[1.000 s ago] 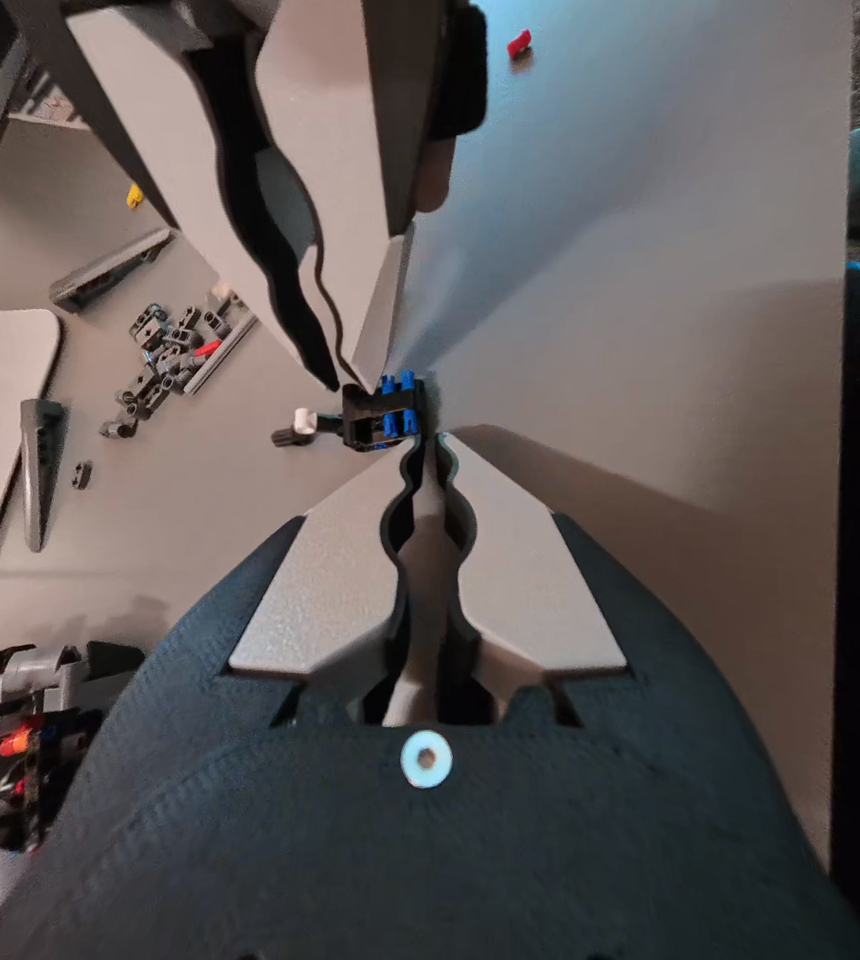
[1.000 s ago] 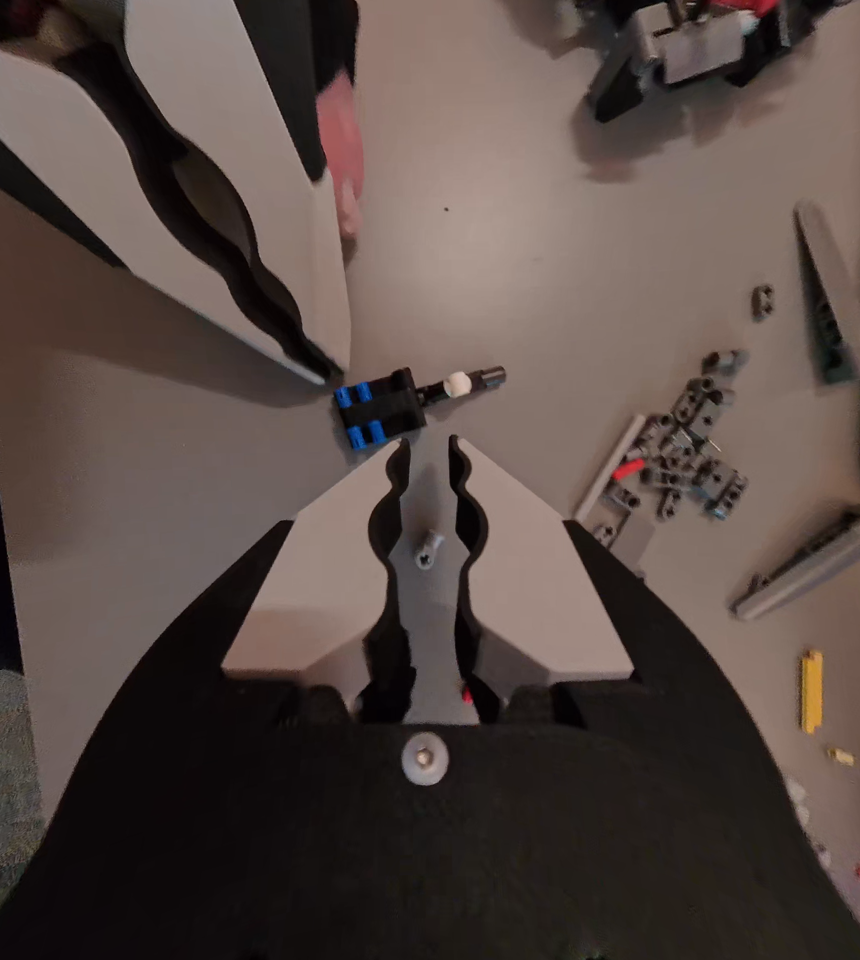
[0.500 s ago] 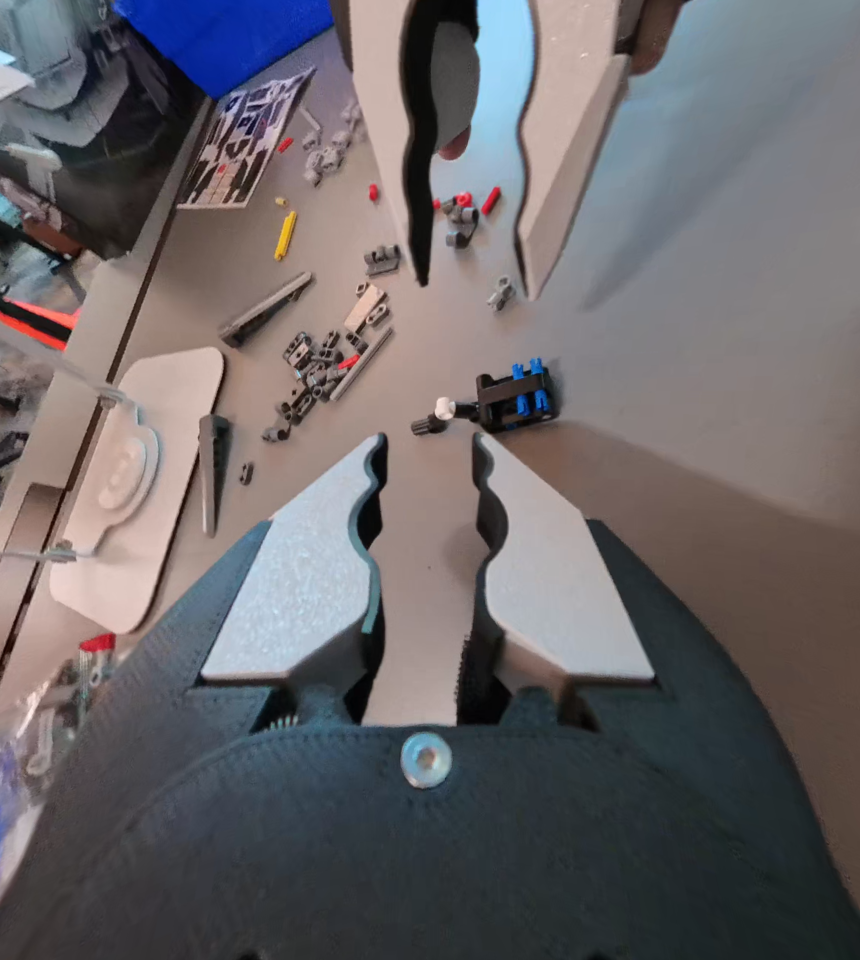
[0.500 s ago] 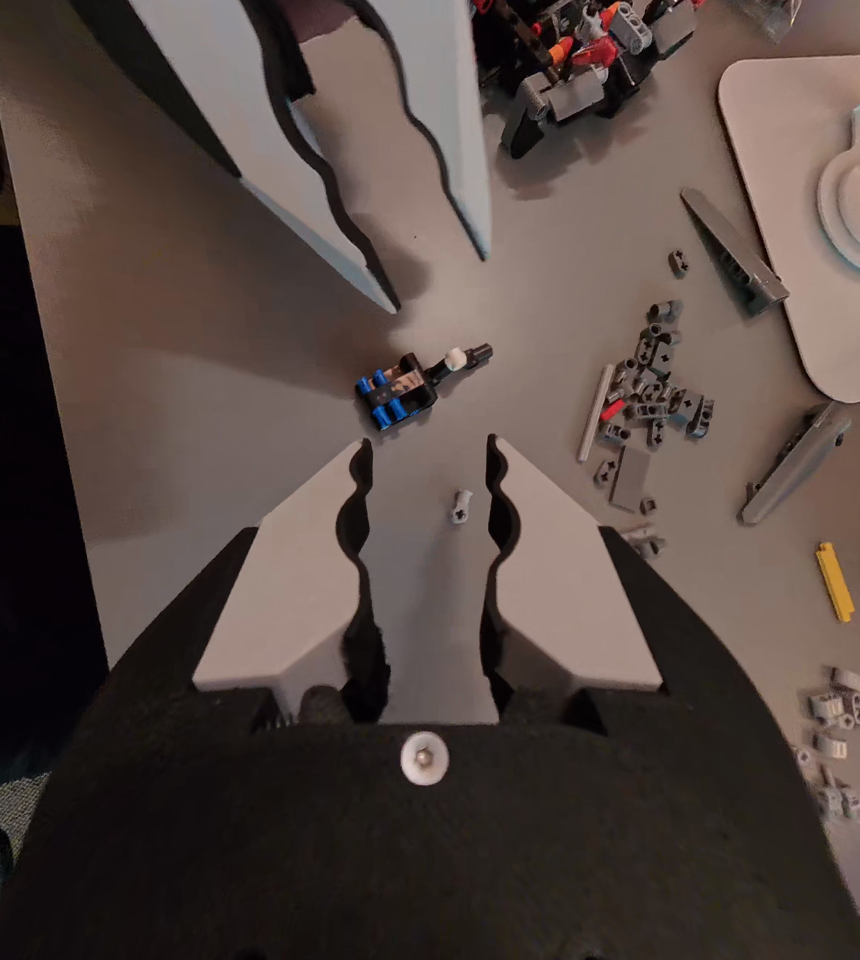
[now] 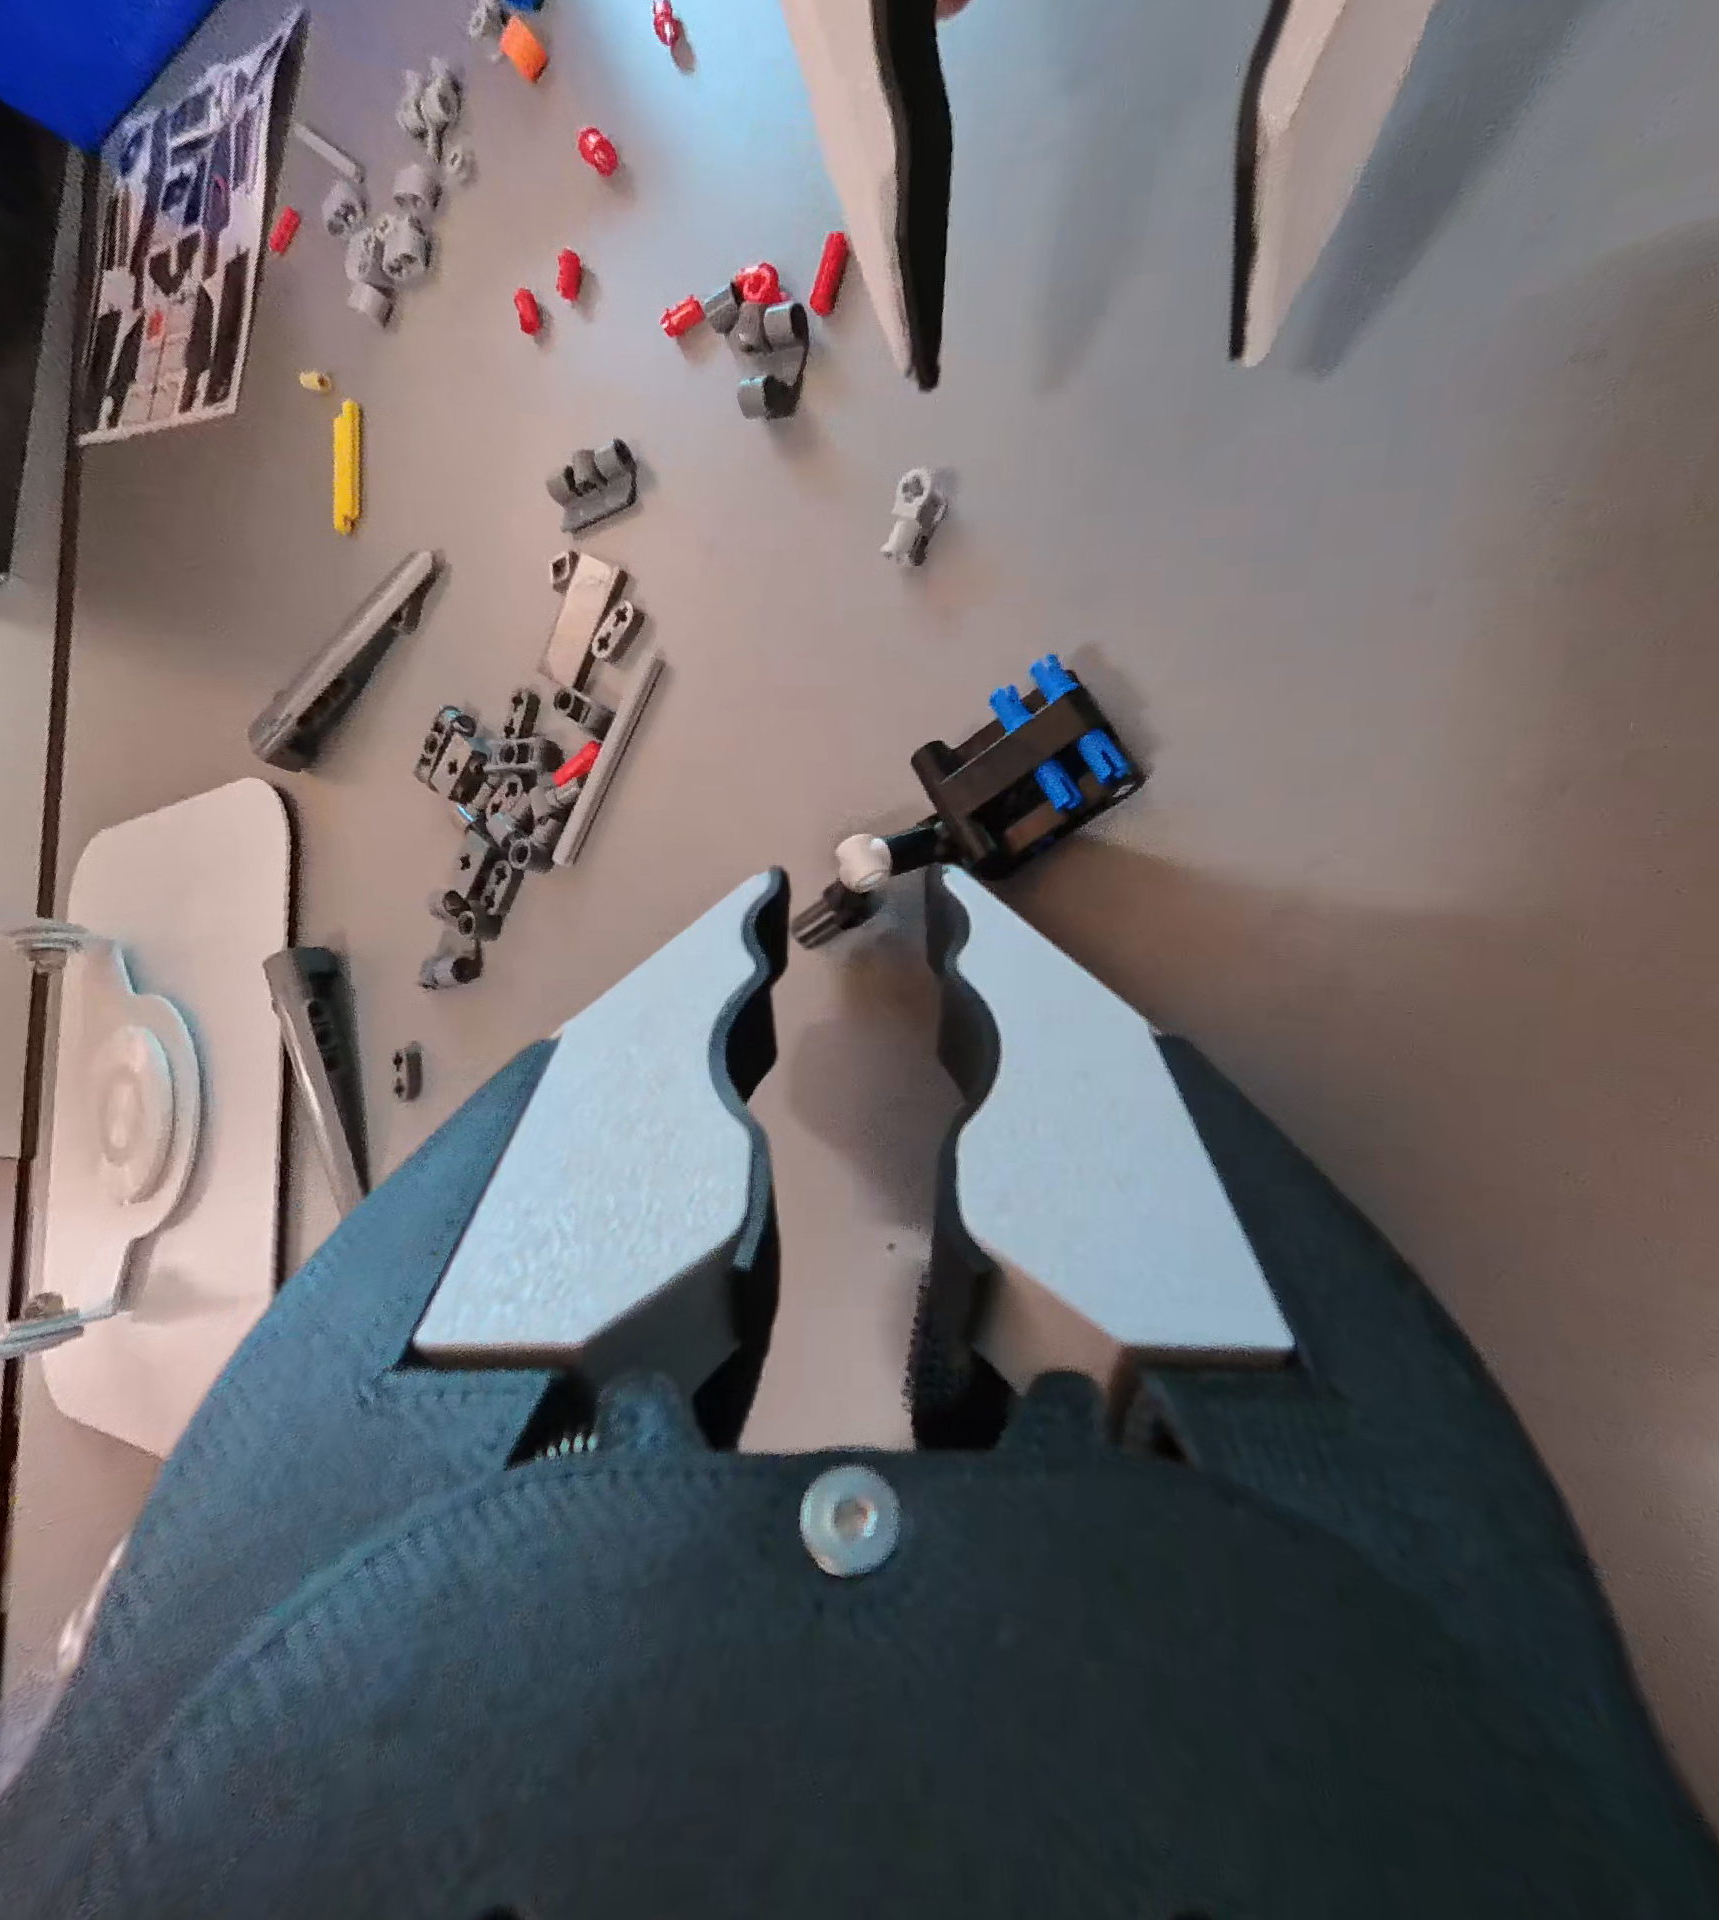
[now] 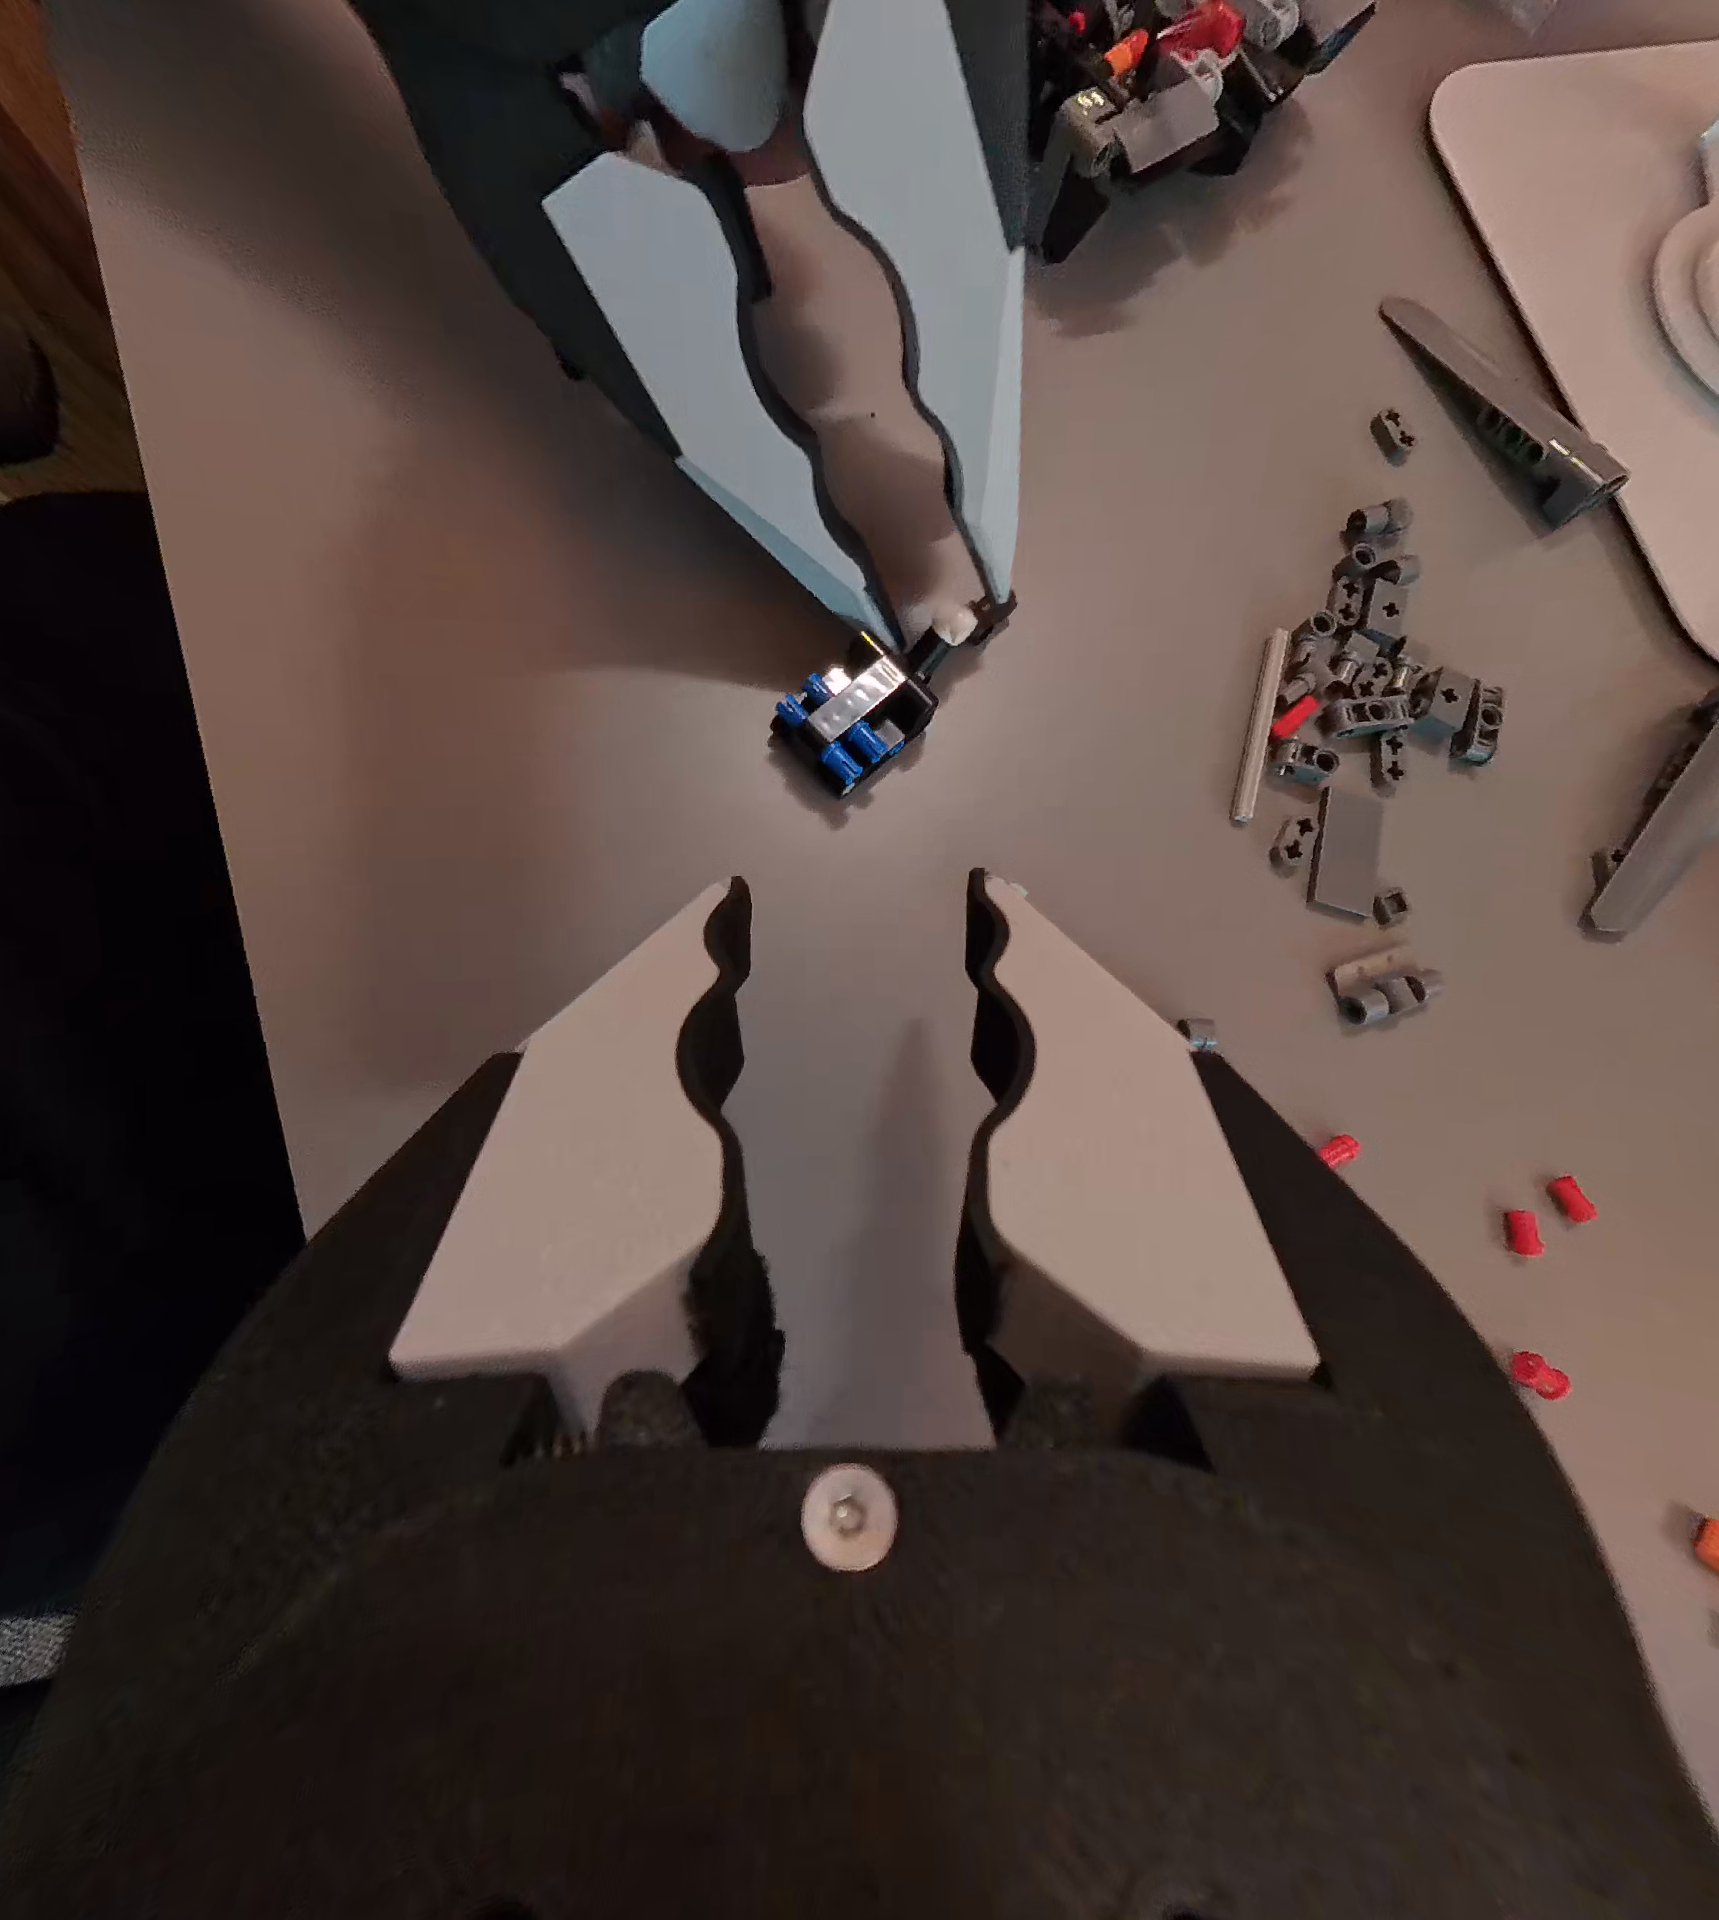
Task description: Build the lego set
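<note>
Left gripper [image 5: 860, 883], spread, straddles the black axle [image 5: 839, 909]; centre before pinching; right gripper [image 6: 853, 883] spread, empty

your left gripper [image 5: 860, 883] has a dark teal, ribbed printed body with one silver hex screw [image 5: 850, 1520] at its centre. its two fingers [image 5: 626, 1122] are pale grey wedges with wavy black inner pads. your right gripper [image 6: 855, 883] has the same build in rough black plastic, with the same silver screw [image 6: 847, 1529], pale grey fingers [image 6: 1115, 1143] and scalloped black pads.
</note>
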Demonstrator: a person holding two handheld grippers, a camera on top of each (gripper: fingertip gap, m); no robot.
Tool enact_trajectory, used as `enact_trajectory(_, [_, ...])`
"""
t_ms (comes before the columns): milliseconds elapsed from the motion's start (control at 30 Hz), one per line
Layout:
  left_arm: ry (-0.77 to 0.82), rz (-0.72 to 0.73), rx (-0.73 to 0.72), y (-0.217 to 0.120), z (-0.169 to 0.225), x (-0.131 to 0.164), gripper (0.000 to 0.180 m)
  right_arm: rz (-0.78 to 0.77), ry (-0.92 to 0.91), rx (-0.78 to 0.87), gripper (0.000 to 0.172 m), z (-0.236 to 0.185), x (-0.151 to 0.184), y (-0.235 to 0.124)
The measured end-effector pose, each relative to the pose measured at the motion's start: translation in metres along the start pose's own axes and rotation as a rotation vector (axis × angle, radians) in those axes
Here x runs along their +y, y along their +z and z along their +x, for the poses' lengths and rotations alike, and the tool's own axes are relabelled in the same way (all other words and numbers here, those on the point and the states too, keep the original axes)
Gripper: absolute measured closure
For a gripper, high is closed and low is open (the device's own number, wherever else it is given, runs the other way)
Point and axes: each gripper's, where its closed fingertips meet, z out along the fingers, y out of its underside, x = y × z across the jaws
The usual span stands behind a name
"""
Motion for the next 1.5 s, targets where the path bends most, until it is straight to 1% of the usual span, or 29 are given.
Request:
enact_trajectory(67, [-0.034, -0.014, -0.01, -0.001, 0.003, 0.001, 0.161, 0.016, 0.017, 0.016, 0.131, 0.003, -0.001, 0.0])
enact_trajectory(100, [-0.05, -0.015, -0.01, -0.003, 0.006, 0.001, 0.16, 0.026, 0.024, 0.023, 0.131, 0.006, -0.001, -0.001])
enact_trajectory(167, [-0.079, 0.005, 0.015, -0.01, 0.015, -0.002, 0.155, 0.037, 0.039, 0.035, 0.131, 0.01, 0.001, -0.004])
enact_trajectory(267, [-0.105, 0.035, 0.004, -0.022, 0.019, -0.003, 0.149, 0.062, 0.057, 0.061, 0.13, 0.016, 0.003, -0.009])
enact_trajectory(400, [-0.142, 0.039, -0.066, -0.039, 0.006, 0.001, 0.143, 0.089, 0.09, 0.118, 0.131, 0.026, 0.011, -0.019])
enact_trajectory(500, [-0.216, 0.121, -0.101, -0.054, -0.006, -0.02, 0.144, 0.124, 0.125, 0.142, 0.129, 0.029, 0.014, -0.023])
enact_trajectory(567, [-0.223, 0.162, -0.118, -0.06, -0.01, -0.03, 0.144, 0.109, 0.134, 0.144, 0.126, 0.027, 0.018, -0.022])
enact_trajectory(600, [-0.208, 0.164, -0.118, -0.06, -0.011, -0.031, 0.144, 0.103, 0.128, 0.145, 0.124, 0.023, 0.018, -0.022])
enact_trajectory(667, [-0.162, 0.127, -0.11, -0.052, -0.011, -0.023, 0.138, 0.11, 0.103, 0.148, 0.124, 0.013, 0.015, -0.022])
enact_trajectory(767, [-0.109, 0.087, -0.01, -0.034, 0.001, -0.012, 0.128, 0.123, 0.034, 0.173, 0.125, -0.008, 0.009, -0.022])
enact_trajectory(867, [-0.07, 0.071, 0.064, -0.022, 0.01, -0.007, 0.127, 0.087, -0.003, 0.233, 0.125, -0.017, 0.017, -0.024])
enact_trajectory(967, [-0.05, 0.066, 0.104, -0.014, 0.016, -0.007, 0.128, 0.078, 0.052, 0.303, 0.128, -0.005, 0.033, -0.042])
enact_trajectory(1067, [-0.054, 0.065, 0.123, -0.009, 0.021, -0.009, 0.139, 0.065, 0.131, 0.366, 0.129, 0.02, 0.054, -0.068])
enact_trajectory(1167, [-0.053, 0.036, 0.111, -0.012, 0.024, -0.006, 0.147, 0.048, 0.171, 0.434, 0.129, 0.041, 0.071, -0.093])
enact_trajectory(1267, [-0.046, 0.021, 0.132, -0.021, 0.035, -0.004, 0.151, 0.068, 0.211, 0.47, 0.13, 0.052, 0.079, -0.109])
enact_trajectory(1367, [-0.042, 0.023, 0.14, -0.03, 0.04, -0.002, 0.149, 0.085, 0.224, 0.488, 0.13, 0.059, 0.084, -0.115])
enact_trajectory(1500, [-0.067, 0.057, 0.099, -0.033, 0.021, -0.002, 0.147, 0.121, 0.189, 0.527, 0.132, 0.075, 0.081, -0.111])
